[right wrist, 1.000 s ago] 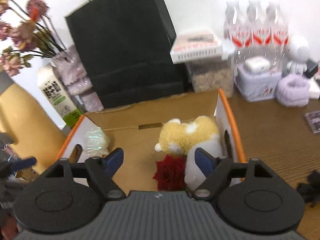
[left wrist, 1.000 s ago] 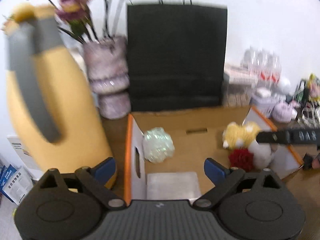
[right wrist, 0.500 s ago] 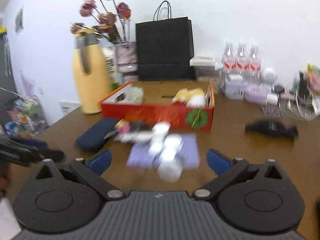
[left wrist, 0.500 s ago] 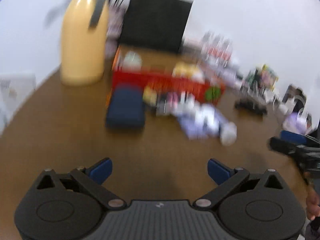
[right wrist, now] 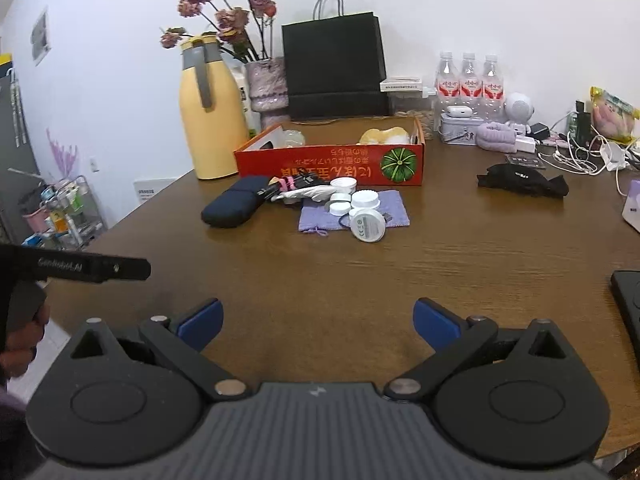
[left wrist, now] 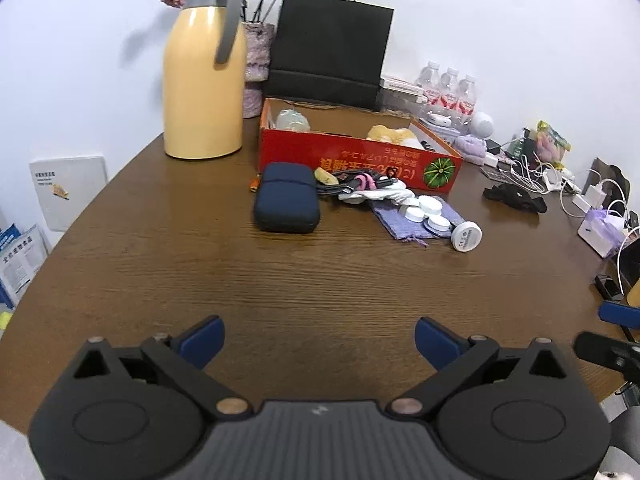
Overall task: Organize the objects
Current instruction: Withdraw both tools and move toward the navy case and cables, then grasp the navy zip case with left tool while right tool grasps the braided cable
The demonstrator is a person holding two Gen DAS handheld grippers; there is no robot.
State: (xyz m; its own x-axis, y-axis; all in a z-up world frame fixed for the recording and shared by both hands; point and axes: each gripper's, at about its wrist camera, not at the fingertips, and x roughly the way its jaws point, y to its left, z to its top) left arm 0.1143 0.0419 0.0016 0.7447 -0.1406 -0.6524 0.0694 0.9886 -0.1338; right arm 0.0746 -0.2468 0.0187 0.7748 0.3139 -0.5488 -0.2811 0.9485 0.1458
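A red cardboard box (left wrist: 360, 158) (right wrist: 328, 164) stands at the table's far middle, holding a yellow plush toy (left wrist: 390, 134) and a clear wrapped item (left wrist: 293, 120). In front of it lie a navy case (left wrist: 286, 202) (right wrist: 234, 205), tangled cables with a pink tie (left wrist: 360, 184), a purple pouch (left wrist: 416, 218) (right wrist: 354, 212), several small white jars (left wrist: 428, 210) and a round white device (left wrist: 465, 236) (right wrist: 367, 225). My left gripper (left wrist: 318, 340) and right gripper (right wrist: 316, 322) are open and empty, low over the near table, far from these.
A yellow thermos jug (left wrist: 204, 80), flower vase (left wrist: 256, 68) and black paper bag (left wrist: 328, 52) stand behind the box. Water bottles (right wrist: 468, 84), a black cloth (right wrist: 520, 180), chargers and cables (left wrist: 532, 172) fill the right side. The table edge curves at left.
Both grippers have pulled back from over the red box to the near side of the table. They stay open and empty.
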